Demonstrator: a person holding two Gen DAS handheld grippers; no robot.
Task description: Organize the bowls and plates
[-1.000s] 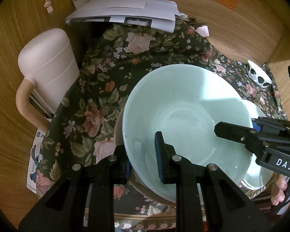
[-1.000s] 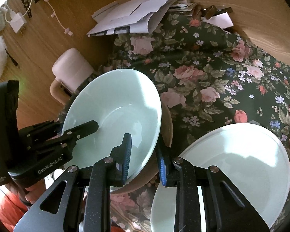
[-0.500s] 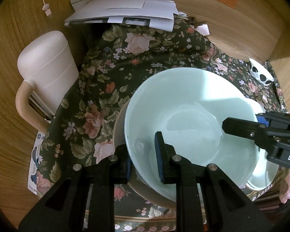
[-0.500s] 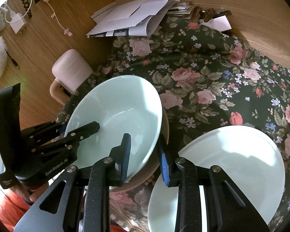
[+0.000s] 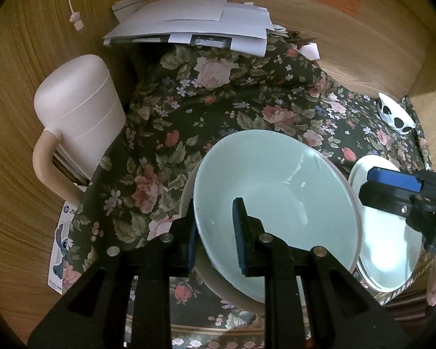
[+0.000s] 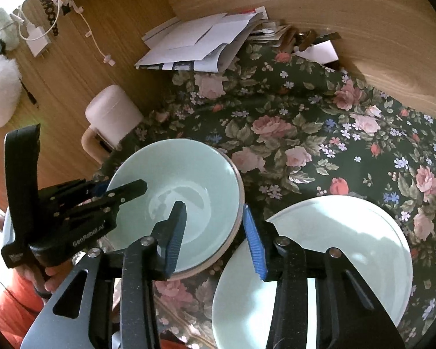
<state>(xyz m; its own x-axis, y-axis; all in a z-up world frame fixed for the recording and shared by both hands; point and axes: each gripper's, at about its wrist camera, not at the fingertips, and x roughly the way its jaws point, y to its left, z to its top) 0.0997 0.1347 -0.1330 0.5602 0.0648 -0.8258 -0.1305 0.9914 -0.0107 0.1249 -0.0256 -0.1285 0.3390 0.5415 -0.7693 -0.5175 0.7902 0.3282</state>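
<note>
1. The left claw [image 5: 215,229] pinches the near rim of the mint bowl [image 5: 276,197].
2. The bowl sits nested in a beige bowl [image 6: 238,203] on the floral cloth [image 6: 290,133].
3. The right claw [image 6: 215,232], its jaws just opening, straddles the bowl's rim without pressing it.
4. A pale plate [image 6: 348,247] lies just beside the bowls.

Ahead of the left gripper's [image 5: 216,232] fingers, the pale green bowl [image 5: 276,192] fills the near space; its rim sits clamped between the pads, nested in a beige bowl [image 6: 235,224]. Beyond the fingertips the floral cloth [image 5: 218,110] lies bare up to a stack of papers [image 5: 194,29] against the wooden wall. Left of the fingers a pink lidded mug [image 5: 78,116] blocks that side.

The right gripper [image 6: 215,232] has just been opening; the bowls' rim stands between its pads, not pressed. Right of those fingers the pale plate [image 6: 348,247] lies close by; open cloth stretches beyond it.
</note>
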